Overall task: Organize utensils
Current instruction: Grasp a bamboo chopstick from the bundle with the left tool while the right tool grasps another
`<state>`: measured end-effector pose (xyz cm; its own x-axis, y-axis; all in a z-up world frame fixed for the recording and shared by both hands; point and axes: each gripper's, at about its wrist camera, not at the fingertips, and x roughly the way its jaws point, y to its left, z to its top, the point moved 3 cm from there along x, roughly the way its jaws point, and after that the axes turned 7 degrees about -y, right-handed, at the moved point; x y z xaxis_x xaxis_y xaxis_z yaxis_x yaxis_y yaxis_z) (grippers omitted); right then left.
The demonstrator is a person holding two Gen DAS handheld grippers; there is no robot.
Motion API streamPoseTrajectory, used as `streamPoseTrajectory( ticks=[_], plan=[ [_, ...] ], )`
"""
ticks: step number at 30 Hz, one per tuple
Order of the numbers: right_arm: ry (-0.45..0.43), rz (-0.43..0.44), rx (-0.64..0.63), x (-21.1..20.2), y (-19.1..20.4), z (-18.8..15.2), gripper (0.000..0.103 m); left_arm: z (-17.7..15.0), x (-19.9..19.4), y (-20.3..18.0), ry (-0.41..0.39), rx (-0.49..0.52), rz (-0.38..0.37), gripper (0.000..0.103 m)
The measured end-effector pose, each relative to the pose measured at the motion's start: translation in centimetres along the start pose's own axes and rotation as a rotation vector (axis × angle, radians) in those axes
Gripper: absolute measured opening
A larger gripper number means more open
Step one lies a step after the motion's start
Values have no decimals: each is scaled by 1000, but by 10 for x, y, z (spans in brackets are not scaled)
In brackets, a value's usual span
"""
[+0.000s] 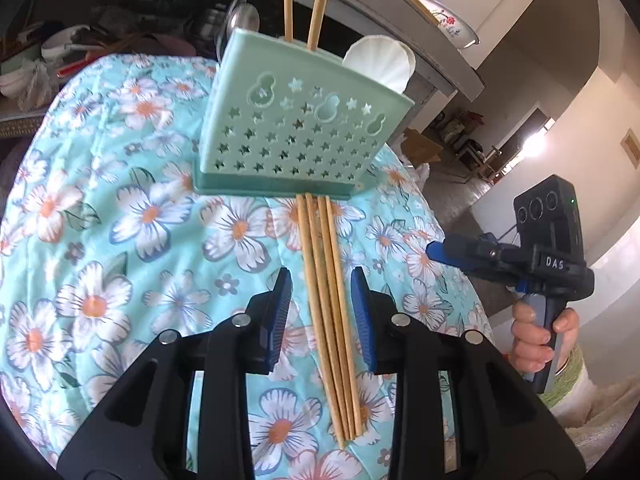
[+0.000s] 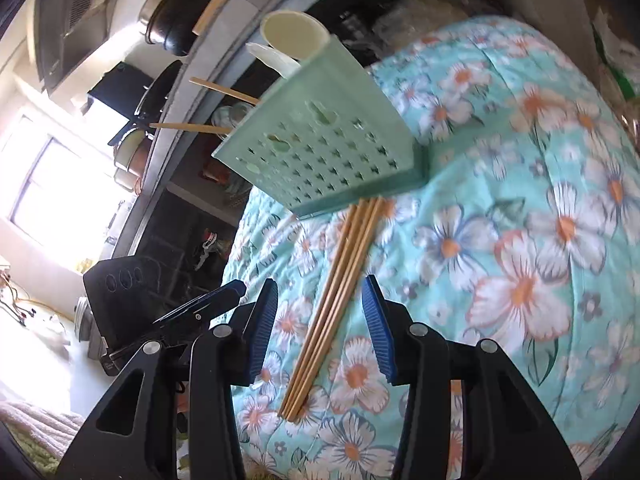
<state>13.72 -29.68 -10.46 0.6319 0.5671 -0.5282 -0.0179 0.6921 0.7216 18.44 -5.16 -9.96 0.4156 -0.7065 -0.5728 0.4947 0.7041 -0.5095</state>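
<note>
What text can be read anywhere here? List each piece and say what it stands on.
"DAS": white letters on the black body of the right gripper, seen from the left wrist view.
No other readable text: the green utensil holder bears only star and gourd cut-outs, and the flowered cloth has only a print.

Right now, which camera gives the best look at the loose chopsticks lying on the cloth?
Left wrist: the loose chopsticks run straight and sharp between the open left gripper fingers. The right wrist view shows them slanted and slightly blurred before the open right gripper.
</note>
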Motion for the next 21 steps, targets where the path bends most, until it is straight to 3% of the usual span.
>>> streamPoseTrajectory(
  ticks=[7,15,21],
  plan=[
    [31,-18,102,10,-25,-30,44,3,50,5,116,-98,-79,28],
    [15,-11,121,0,-33,-32,44,17,95,25,193,-220,-74,27],
    [3,-9,136,-5,-38,-31,44,16,112,36,229,-290,-62,15]
  ],
)
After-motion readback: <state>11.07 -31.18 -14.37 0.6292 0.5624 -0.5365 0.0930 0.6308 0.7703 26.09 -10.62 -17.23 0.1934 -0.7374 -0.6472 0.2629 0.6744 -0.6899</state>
